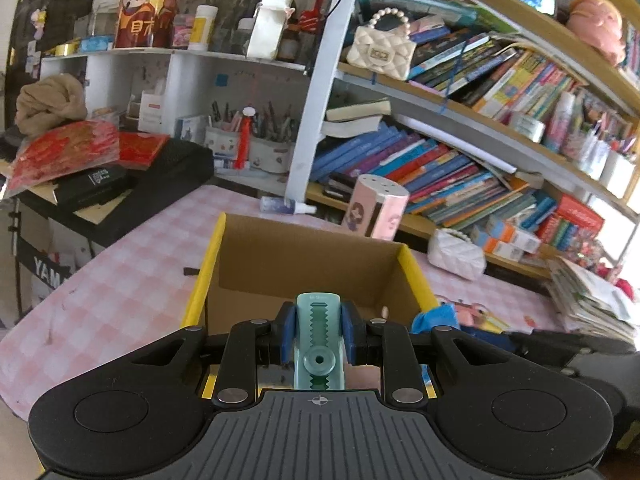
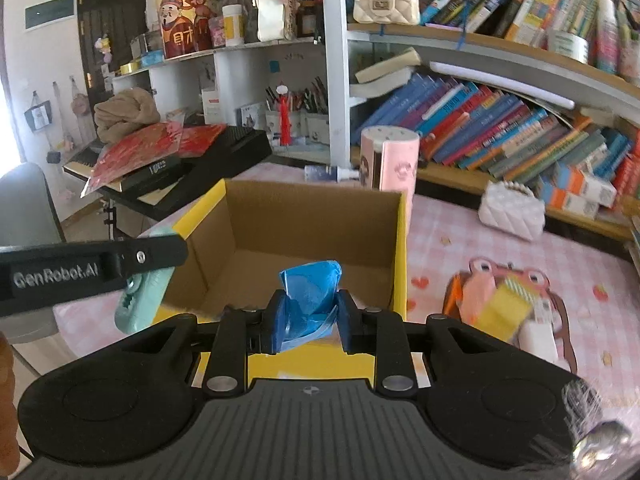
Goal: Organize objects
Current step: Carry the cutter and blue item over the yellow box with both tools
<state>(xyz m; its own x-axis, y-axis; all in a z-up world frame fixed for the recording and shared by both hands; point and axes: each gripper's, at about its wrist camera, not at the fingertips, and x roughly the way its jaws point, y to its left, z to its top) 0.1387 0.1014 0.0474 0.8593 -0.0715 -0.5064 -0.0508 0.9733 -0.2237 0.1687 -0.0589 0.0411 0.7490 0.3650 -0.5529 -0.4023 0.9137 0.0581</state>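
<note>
While both grippers hang near the near rim of the cardboard box (image 2: 304, 232), each carries a load. The left gripper (image 1: 319, 320) has its fingers clamped on a mint-green clip (image 1: 319, 332), which stands upright between the pads and pokes above them. The right gripper (image 2: 310, 316) is closed on a crumpled blue plastic bag (image 2: 312, 288), pinched low, with its loose top flaring above the fingers. The box sits open-topped on the pink checked tablecloth (image 2: 460, 232), yellow outside, and no contents show in the part of its floor that is visible.

Risks noted:
- The two tools sit close together; in the right wrist view the left gripper crosses just beside the box's near left corner. A release or advance made together could knock one against the other.
- The bag is soft and light. It may cling to a pad on release, or drift onto the rim rather than inside.
- The clip is held over or just short of the near wall; which, I cannot tell. Dropped early, it would land on the cloth.
- Loose items at the right, on a frog-patterned pouch (image 2: 532, 280), lie near the right gripper's path.
</note>
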